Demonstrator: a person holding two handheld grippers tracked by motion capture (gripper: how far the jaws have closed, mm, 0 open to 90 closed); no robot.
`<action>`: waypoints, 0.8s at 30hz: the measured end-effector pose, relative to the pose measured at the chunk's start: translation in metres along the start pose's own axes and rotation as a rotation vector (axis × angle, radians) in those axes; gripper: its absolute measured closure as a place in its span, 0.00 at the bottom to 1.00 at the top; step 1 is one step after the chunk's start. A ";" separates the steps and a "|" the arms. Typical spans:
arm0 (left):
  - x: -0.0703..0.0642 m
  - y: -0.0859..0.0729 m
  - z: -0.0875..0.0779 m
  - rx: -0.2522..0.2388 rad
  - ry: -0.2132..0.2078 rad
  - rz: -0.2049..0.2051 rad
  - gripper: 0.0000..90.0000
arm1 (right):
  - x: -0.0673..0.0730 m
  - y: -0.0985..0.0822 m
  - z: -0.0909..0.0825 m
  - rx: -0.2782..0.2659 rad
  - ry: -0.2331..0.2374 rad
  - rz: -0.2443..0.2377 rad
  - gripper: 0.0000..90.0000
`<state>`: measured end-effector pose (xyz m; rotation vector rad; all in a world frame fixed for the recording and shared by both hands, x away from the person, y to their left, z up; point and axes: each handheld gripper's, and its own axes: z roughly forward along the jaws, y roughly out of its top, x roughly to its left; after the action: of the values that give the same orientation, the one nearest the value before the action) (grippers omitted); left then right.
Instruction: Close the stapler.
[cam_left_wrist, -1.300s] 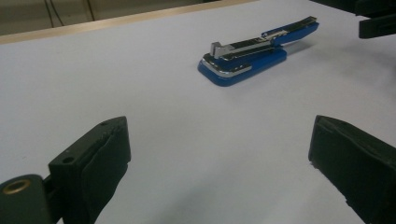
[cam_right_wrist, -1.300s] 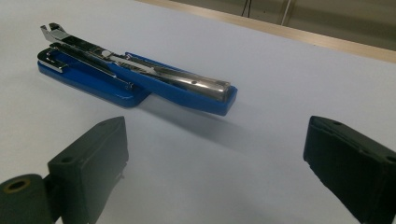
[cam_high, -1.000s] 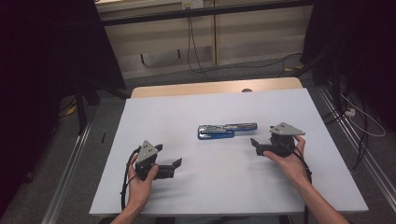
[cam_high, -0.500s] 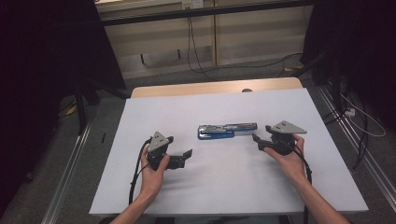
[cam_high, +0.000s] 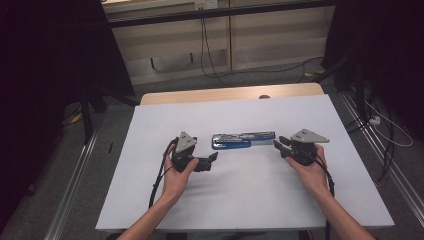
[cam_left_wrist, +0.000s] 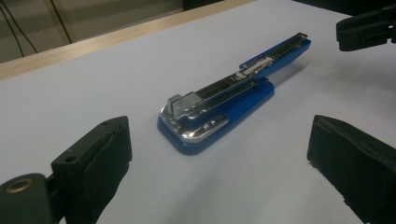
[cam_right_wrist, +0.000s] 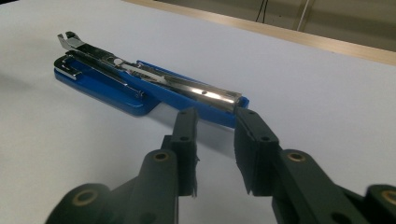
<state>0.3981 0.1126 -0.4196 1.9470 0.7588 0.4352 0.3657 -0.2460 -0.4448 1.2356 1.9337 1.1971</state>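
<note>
A blue and chrome stapler (cam_high: 243, 140) lies swung open flat in the middle of the white table (cam_high: 150, 200). My left gripper (cam_high: 212, 161) is just left of it, open wide. In the left gripper view the stapler (cam_left_wrist: 219, 112) lies ahead between the spread jaws of that gripper (cam_left_wrist: 222, 137) without touching them. My right gripper (cam_high: 279, 143) is at the stapler's right end. Its jaws have just been closing, and in the right gripper view the right gripper (cam_right_wrist: 215, 116) keeps a narrow gap with nothing in it. The stapler (cam_right_wrist: 140, 86) ends just past the tips.
A wooden strip (cam_high: 230, 95) runs along the table's far edge. Cables (cam_high: 215, 70) lie on the floor behind the table, and metal rails (cam_high: 75, 175) flank it on both sides. The right gripper (cam_left_wrist: 369, 30) shows at the top right of the left gripper view.
The left hand has carried its gripper to the right, up close to the stapler. The right gripper has stayed put while its jaws narrowed.
</note>
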 end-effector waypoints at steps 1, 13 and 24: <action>-0.001 0.002 0.002 -0.009 -0.001 0.001 0.07 | 0.000 0.000 0.000 0.001 0.006 0.001 0.84; 0.013 0.013 0.027 -0.089 -0.024 -0.054 0.08 | 0.002 0.002 0.001 0.004 0.049 -0.009 1.00; 0.020 0.013 0.046 -0.053 0.008 -0.074 0.33 | 0.001 0.000 0.004 0.015 0.061 -0.012 1.00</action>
<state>0.4446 0.0912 -0.4298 1.8633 0.8137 0.4145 0.3686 -0.2431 -0.4469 1.2058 1.9946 1.2294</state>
